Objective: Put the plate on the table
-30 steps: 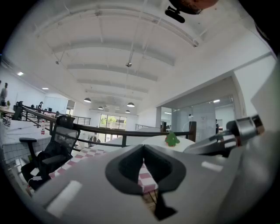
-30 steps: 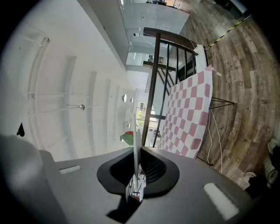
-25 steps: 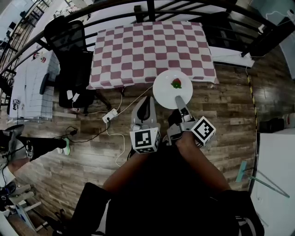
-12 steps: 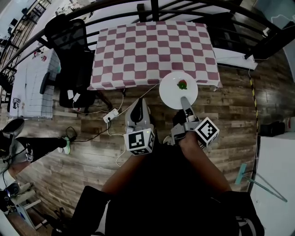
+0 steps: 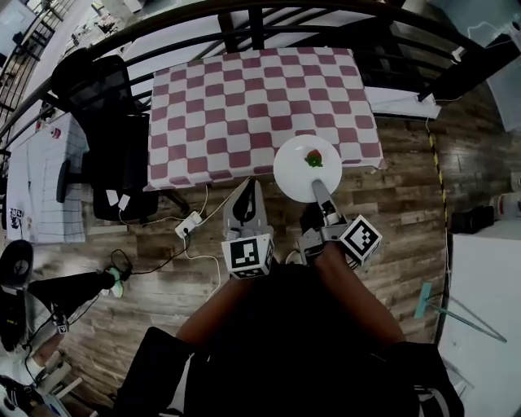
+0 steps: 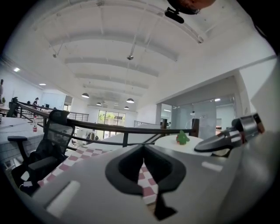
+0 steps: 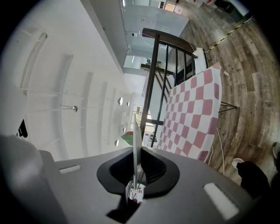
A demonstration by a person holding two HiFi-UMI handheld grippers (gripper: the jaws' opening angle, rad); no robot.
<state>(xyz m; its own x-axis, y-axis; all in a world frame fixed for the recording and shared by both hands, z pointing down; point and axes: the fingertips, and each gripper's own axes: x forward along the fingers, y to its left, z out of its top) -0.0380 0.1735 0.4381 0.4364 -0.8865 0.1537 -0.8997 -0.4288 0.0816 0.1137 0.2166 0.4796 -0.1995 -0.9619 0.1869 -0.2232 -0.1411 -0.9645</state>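
A white round plate (image 5: 297, 173) carries a small red and green piece of food (image 5: 314, 158). It hangs level at the front right corner of the table, which has a red and white checked cloth (image 5: 244, 106), partly over the cloth's edge. My right gripper (image 5: 317, 186) is shut on the plate's near rim. The right gripper view shows the plate edge-on (image 7: 136, 144) between the jaws. My left gripper (image 5: 247, 186) is shut with nothing in it, left of the plate and short of the table's front edge. The plate (image 6: 170, 142) also shows in the left gripper view.
A black office chair (image 5: 102, 122) stands at the table's left. A dark railing (image 5: 244, 16) runs behind the table. A power strip with cables (image 5: 189, 224) lies on the wooden floor below the table's front edge. A white surface (image 5: 488, 309) is at the far right.
Both grippers and the plate have moved forward towards the table. The right gripper has kept its hold on the plate's rim throughout.
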